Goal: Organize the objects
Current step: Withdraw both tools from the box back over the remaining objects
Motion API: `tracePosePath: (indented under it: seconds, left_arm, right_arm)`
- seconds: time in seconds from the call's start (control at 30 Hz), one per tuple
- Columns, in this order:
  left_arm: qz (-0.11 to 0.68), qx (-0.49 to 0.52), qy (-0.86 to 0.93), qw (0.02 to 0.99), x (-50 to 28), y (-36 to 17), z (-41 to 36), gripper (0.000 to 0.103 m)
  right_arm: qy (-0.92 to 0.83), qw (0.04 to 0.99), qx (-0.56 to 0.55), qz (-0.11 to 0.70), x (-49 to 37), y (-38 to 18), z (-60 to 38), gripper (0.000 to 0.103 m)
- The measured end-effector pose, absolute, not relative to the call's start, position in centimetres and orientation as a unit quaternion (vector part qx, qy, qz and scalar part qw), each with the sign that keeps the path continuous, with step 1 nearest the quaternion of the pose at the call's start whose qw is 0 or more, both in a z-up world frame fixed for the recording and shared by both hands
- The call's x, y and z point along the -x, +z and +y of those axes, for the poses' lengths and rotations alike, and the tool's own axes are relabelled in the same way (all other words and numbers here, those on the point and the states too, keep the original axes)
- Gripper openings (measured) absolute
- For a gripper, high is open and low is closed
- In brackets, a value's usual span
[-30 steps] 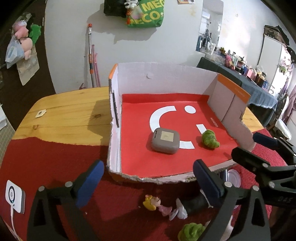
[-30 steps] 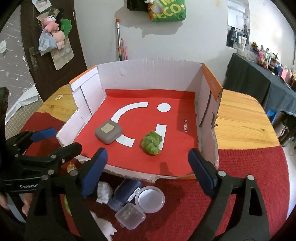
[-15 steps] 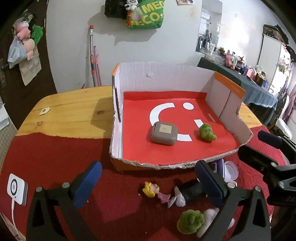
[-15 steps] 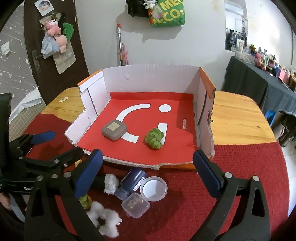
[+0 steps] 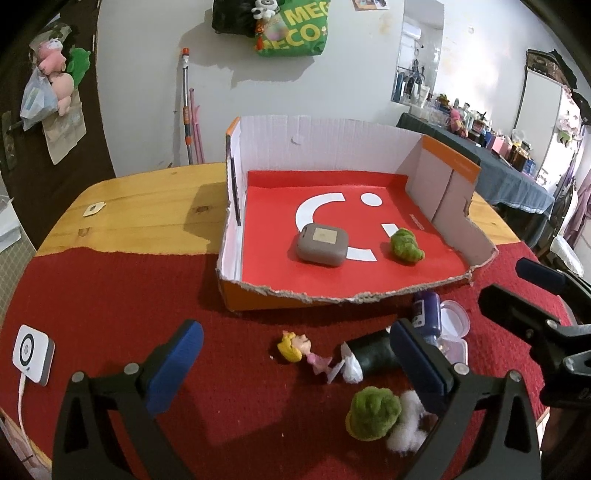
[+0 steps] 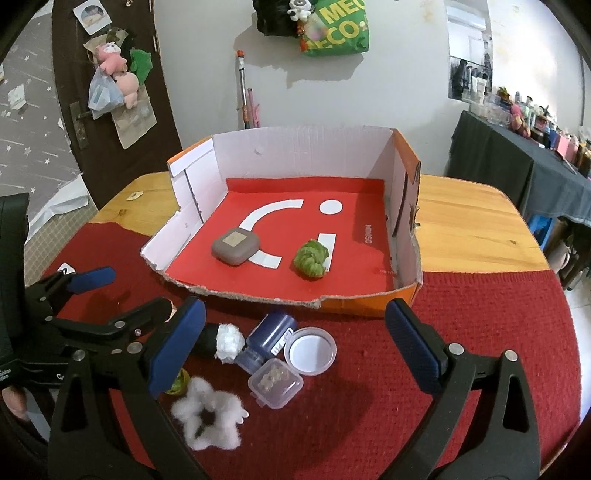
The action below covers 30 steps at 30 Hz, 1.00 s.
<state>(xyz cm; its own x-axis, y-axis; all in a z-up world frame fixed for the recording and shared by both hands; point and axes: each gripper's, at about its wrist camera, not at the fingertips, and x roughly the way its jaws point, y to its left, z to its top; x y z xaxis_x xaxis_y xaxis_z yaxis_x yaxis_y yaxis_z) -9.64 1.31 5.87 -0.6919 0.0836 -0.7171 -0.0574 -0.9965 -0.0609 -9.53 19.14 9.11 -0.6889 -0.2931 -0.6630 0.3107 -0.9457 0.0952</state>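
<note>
Red woven cloth (image 6: 461, 332) covers the near half of the wooden worktop (image 6: 476, 229), and on it, nearest the cameras, lie the loose things: a white fluffy scrunchie (image 6: 208, 415), a small clear plastic box (image 6: 275, 380), a round clear lid (image 6: 310, 350), a dark blue bottle (image 6: 271, 339) on its side, a black tube (image 5: 373, 354) with a white tuft at its end, a green fuzzy ball (image 5: 373, 410) and a little blonde doll figure (image 5: 299, 349). A white charger pad (image 5: 33, 356) sits far off at the cloth's left edge. Behind the clutter stands an open cardboard box (image 6: 406, 236) with a torn front lip and a red floor; inside it rest a grey rounded case (image 6: 236, 245) and a second green fuzzy ball (image 6: 312, 258), apart from each other. Beyond are a white wall, a green bag (image 6: 334, 31) hung on it, a dark door (image 6: 74, 92) with plush toys, and a dark-clothed side table (image 6: 517, 166) crowded with bottles. Both grippers tilt down toward the clutter: the left gripper (image 5: 295, 365) has its fingers spread wide with nothing between them, and the right gripper (image 6: 295, 336) likewise has its fingers wide apart after just opening, clamped on nothing.
</note>
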Motion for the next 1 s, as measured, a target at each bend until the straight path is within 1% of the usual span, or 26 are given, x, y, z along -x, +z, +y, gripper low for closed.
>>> tracePosePath:
  seconds: [0.77, 1.0]
  left_arm:
    - [-0.014, 0.389, 0.92, 0.055, 6.8, 5.1, 1.6, 0.103]
    - [-0.015, 0.391, 0.918, 0.063, 6.4, 4.8, 1.7, 0.101]
  right_arm:
    - [-0.919, 0.168, -0.358, 0.008, 6.7, 8.3, 18.7, 0.099]
    - [-0.916, 0.17, -0.363, 0.009, 5.9, 7.8, 18.5, 0.098]
